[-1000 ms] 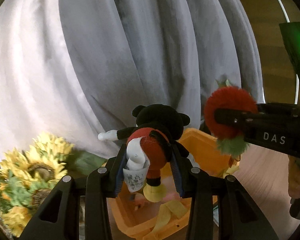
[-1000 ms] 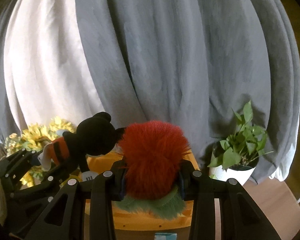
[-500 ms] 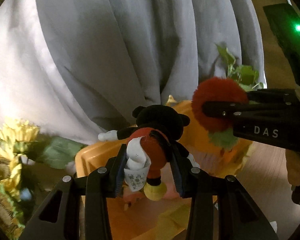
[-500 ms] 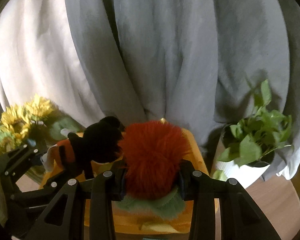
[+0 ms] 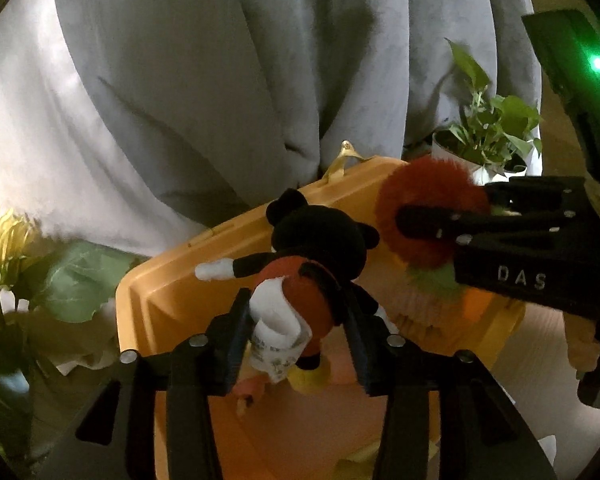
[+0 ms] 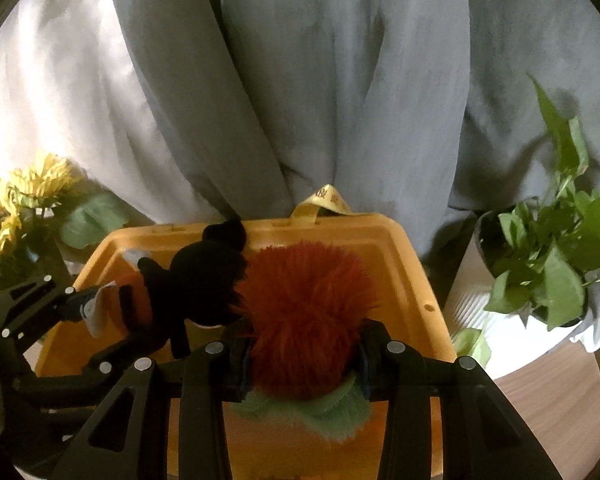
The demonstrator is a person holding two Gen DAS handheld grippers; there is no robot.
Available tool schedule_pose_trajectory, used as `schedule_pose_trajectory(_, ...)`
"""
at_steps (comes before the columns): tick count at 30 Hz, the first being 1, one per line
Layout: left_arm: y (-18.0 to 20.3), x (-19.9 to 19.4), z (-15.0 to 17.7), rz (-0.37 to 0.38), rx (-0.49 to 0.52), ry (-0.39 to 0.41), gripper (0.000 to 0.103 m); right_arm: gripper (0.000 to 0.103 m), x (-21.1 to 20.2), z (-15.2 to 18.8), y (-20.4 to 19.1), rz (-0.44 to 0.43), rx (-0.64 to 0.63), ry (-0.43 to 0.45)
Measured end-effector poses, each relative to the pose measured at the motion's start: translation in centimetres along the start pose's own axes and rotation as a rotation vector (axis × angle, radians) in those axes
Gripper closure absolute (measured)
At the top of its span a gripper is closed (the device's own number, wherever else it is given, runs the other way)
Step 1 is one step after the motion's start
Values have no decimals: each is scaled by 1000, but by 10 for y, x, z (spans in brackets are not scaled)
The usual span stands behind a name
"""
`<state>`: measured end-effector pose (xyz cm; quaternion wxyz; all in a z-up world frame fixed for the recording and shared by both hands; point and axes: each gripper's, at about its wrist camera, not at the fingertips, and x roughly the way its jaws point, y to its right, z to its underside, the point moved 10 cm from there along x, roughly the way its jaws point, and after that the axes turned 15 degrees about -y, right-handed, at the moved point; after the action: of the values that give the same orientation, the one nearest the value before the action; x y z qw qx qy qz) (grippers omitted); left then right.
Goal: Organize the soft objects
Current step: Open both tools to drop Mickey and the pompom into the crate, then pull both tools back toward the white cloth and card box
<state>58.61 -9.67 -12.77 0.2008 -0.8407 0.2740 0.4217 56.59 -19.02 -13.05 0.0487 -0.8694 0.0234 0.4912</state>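
My left gripper [image 5: 296, 316] is shut on a black and red mouse plush [image 5: 312, 248] with a white label, held above the open orange bin [image 5: 152, 292]. My right gripper [image 6: 302, 354] is shut on a fuzzy red plush with a green base [image 6: 308, 304], also over the orange bin [image 6: 412, 276]. The two toys hang side by side and almost touch. The mouse plush [image 6: 200, 280] and left gripper [image 6: 76, 300] show at the left of the right wrist view. The red plush [image 5: 424, 208] shows at the right of the left wrist view, in the right gripper [image 5: 412, 220].
Grey and white curtains [image 6: 300, 80] hang right behind the bin. Yellow sunflowers [image 6: 24, 196] stand to its left. A potted green plant in a white pot [image 6: 548, 264] stands to its right. A yellow ribbon [image 6: 328, 200] sticks up at the bin's back rim. Some soft things lie inside the bin [image 5: 252, 388].
Both grippers have moved forward and tilted down with their toys, from in front of the curtain to over the bin. The bin's inside has come into full view. Both grips are unchanged.
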Motion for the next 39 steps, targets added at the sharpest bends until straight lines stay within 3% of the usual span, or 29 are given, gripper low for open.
schedule_pose_trajectory(3, -4, -4, 0, -14, -17, 10, 40, 51, 3, 2, 0, -8, 2, -14)
schedule_pose_trajectory(6, -8, -8, -1, -47, -36, 18, 39, 43, 0, 2, 2, 1, 5, 0)
schedule_pose_trajectory(21, -23, -75, 7, -104, -211, 95, 37, 42, -50, 12, -2, -3, 45, 62)
schedule_pose_trajectory(32, -3, -133, 28, -145, -255, 153, 36, 42, -108, 37, -3, -5, 43, 122)
schedule_pose_trajectory(39, 11, -159, 52, -150, -310, 152, 35, 42, -136, 59, -3, -12, 34, 143)
